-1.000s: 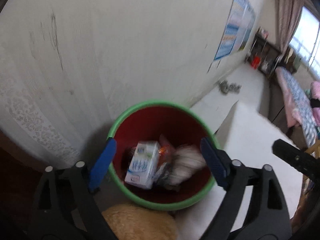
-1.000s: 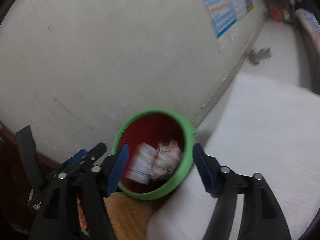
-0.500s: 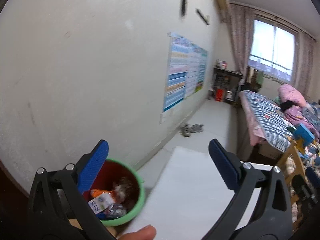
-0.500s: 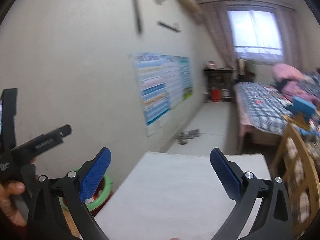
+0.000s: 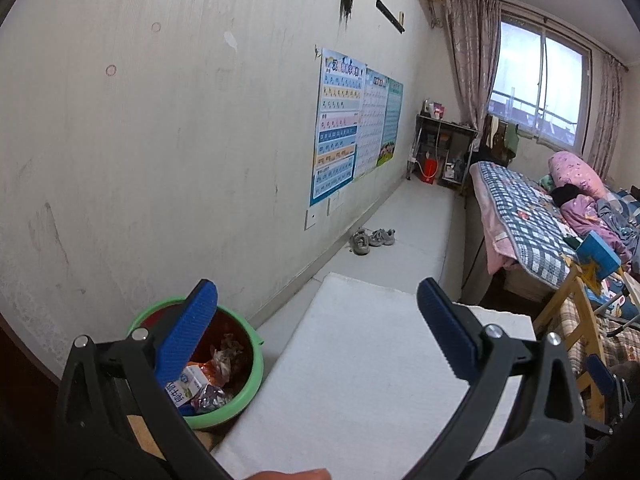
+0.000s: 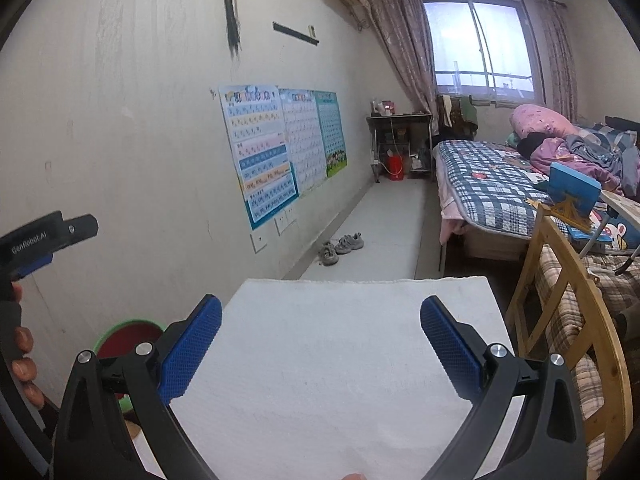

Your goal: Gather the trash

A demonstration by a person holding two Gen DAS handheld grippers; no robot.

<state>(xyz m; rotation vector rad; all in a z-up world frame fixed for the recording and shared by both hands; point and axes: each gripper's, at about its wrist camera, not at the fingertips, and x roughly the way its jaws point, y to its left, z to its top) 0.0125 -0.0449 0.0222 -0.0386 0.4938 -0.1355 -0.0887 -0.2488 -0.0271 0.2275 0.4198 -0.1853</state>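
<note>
Both the left gripper and the right gripper are held spread and empty; trash is seen in the bin at lower left. The white table should be scanned for leftovers.

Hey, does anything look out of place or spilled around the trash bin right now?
Nothing spilled: the milk carton and wrappers sit inside the green bin. Only oddity is a pair of shoes left loose by the wall.

White table bare; floor: 2 shoes.
</note>
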